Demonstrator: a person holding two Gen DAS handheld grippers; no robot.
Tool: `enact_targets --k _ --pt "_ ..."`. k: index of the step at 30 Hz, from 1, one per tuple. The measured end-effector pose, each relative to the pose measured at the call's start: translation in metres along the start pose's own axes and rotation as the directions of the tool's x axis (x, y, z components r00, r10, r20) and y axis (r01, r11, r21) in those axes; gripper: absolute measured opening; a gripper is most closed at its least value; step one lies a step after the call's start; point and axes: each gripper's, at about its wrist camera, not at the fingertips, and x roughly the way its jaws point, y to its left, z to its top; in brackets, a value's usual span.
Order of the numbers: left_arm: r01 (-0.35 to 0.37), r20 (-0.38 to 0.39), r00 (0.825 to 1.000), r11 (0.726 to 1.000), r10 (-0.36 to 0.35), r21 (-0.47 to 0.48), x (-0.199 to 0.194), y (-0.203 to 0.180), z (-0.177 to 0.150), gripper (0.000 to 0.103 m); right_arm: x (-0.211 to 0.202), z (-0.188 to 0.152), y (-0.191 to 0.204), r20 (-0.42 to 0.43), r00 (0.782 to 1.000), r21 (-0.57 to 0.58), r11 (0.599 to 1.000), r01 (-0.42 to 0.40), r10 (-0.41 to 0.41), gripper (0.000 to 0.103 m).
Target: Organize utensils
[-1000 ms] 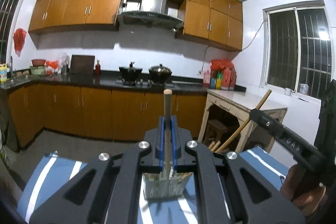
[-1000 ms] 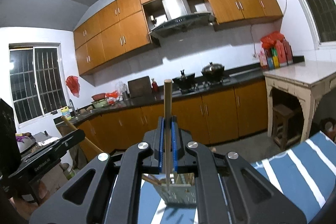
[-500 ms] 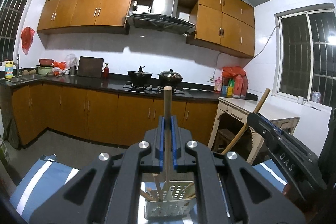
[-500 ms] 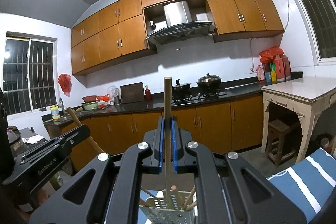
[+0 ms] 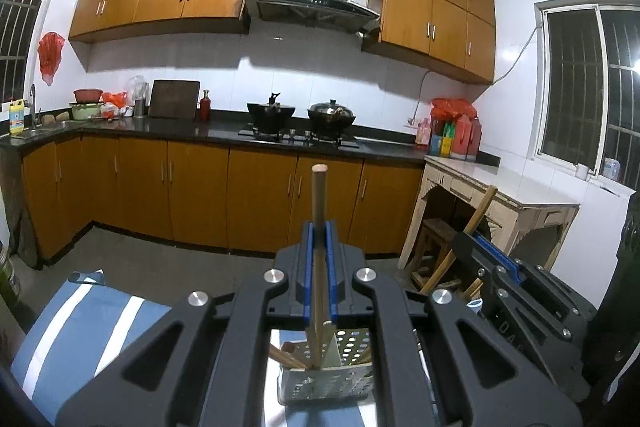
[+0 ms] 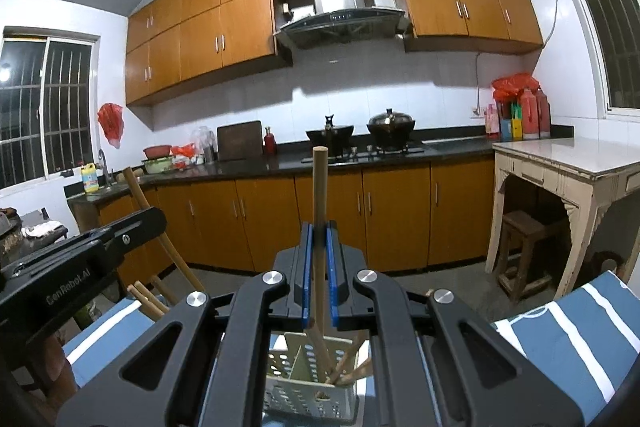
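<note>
A: We start with the left hand-held gripper [image 5: 319, 239]: its 2 blue pads are closed tight on a wooden stick [image 5: 319, 211], gripped low on the shaft so most of the length stands above the jaws.

B: And we see the same on the right hand-held gripper [image 6: 319, 241], pads pressed against its own wooden utensil [image 6: 320, 203], held close to upright. We judge the upright hold is deliberate, so each lower end points down at the perforated caddy [image 5: 326, 367].

A: Yes, the caddy is our landmark. In the left view the stick's lower end is already inside its rim, just left of the divider. In the right view the other utensil dips into the compartment to the right of the divider [image 6: 298, 361].

B: Several wooden sticks [image 6: 348, 367] already lean inside the caddy, tilted against its walls, so we think a straight vertical entry avoids knocking them.

A: The caddy stands on the blue-and-white striped cloth [image 6: 560, 343] over the desk, directly under both grippers.

B: Behind the caddy, well apart, are the floor, the orange cabinets [image 5: 200, 191] and the stove with 2 pots [image 5: 300, 113]; none of that matters to us.

A: We cannot tell whether either lower end touches the caddy's bottom yet.
</note>
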Motion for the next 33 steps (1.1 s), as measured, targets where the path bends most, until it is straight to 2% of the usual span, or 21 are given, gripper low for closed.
enact_targets --k 5,7,9,10,14,18,20,22,28,30,33 --pt "-0.001 -0.026 1.0 1.0 0.001 0.0 0.002 0.003 -0.003 0.007 0.001 -0.001 -0.001 -0.033 0.999 0.023 1.0 -0.01 0.011 0.008" --pt "0.002 -0.034 0.999 1.0 -0.002 -0.011 0.001 0.005 -0.003 0.015 0.002 0.0 -0.002 -0.047 0.999 0.036 0.999 -0.019 0.02 0.012" --pt "-0.002 -0.028 1.0 1.0 0.002 -0.02 -0.003 0.009 -0.002 0.034 -0.003 0.001 -0.005 -0.045 0.999 0.049 0.999 -0.019 0.022 0.036" --pt "-0.002 -0.025 1.0 1.0 0.002 -0.024 -0.006 0.011 -0.001 0.036 -0.005 0.002 -0.005 -0.039 0.999 0.053 0.998 -0.019 0.022 0.043" --pt "-0.003 -0.009 1.0 0.999 0.002 -0.038 -0.022 0.02 0.003 0.041 -0.022 0.008 -0.007 -0.019 0.999 0.056 0.998 -0.028 0.029 0.044" --pt "-0.011 0.001 1.0 0.999 0.011 -0.05 -0.045 0.029 0.003 0.049 -0.042 0.011 -0.009 -0.005 0.999 0.065 0.997 -0.035 0.036 0.058" --pt "-0.015 0.003 1.0 0.999 0.016 -0.051 -0.057 0.032 0.001 0.052 -0.056 0.01 -0.01 -0.004 0.999 0.066 0.997 -0.034 0.035 0.062" --pt "-0.021 -0.003 1.0 0.999 0.021 -0.046 -0.073 0.036 -0.006 0.057 -0.068 0.006 -0.01 -0.011 0.999 0.07 0.997 -0.038 0.038 0.07" --pt "-0.041 -0.003 0.999 0.999 0.041 0.004 -0.131 0.041 -0.042 0.083 -0.115 -0.025 -0.002 -0.053 0.998 0.057 0.997 -0.043 0.046 0.095" --pt "-0.052 0.005 0.999 0.998 0.052 0.027 -0.153 0.042 -0.059 0.093 -0.13 -0.039 0.002 -0.066 0.997 0.043 0.998 -0.037 0.04 0.099" --pt "-0.083 0.006 0.997 0.995 0.083 0.059 -0.178 0.041 -0.082 0.099 -0.149 -0.058 0.006 -0.089 0.996 0.029 0.999 -0.013 0.015 0.101"
